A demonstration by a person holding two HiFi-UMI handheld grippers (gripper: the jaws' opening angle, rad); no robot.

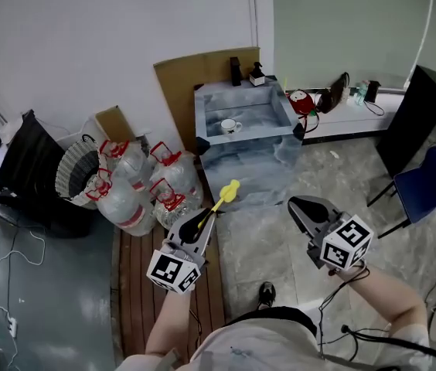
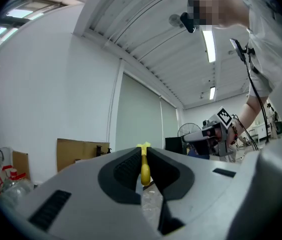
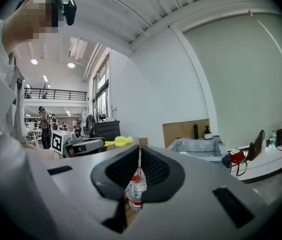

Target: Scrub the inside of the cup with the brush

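Observation:
My left gripper (image 1: pixel 201 221) is shut on a yellow brush (image 1: pixel 226 193), whose head sticks out past the jaws toward the sink. In the left gripper view the brush handle (image 2: pixel 144 167) is pinched between the dark pads. A small white cup (image 1: pixel 229 127) stands inside the marbled sink (image 1: pixel 280 103) across the floor, well away from both grippers. To the right, my right gripper (image 1: pixel 295 204) hangs in the air, shut and holding nothing. Its own view shows the pads (image 3: pixel 153 166) pressed together, with the other gripper and the brush (image 3: pixel 119 141) off to the left.
Several large water bottles (image 1: pixel 137 190) with red handles crowd the floor at the left, beside a striped basket (image 1: pixel 75 172). Cardboard (image 1: pixel 202 72) leans on the wall behind the sink. A low white ledge (image 1: pixel 357 114) carries small items, and a blue chair (image 1: pixel 427 180) stands at the right.

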